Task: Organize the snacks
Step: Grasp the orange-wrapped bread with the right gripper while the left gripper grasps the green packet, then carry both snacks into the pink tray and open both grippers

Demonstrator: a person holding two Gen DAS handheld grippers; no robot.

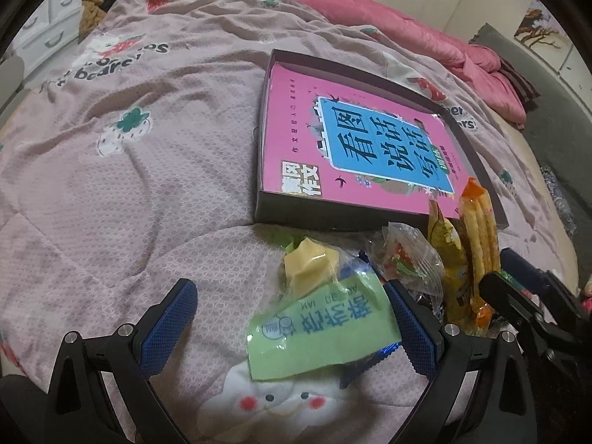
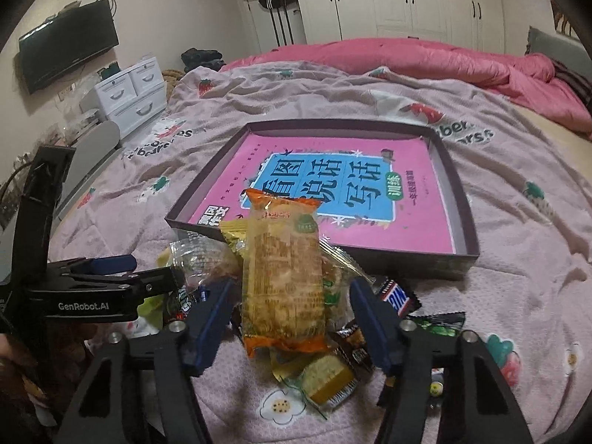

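Pink quilt [image 2: 518, 259], orange-ended clear snack pack [image 2: 283, 277], golden biscuits inside

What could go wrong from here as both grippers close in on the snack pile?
The orange cracker pack stands between the right gripper's fingers but is not pinched; it may tip or crush. The green packet sits by one finger of the open left gripper, off-centre, so it could slip. The grippers are close and might collide.
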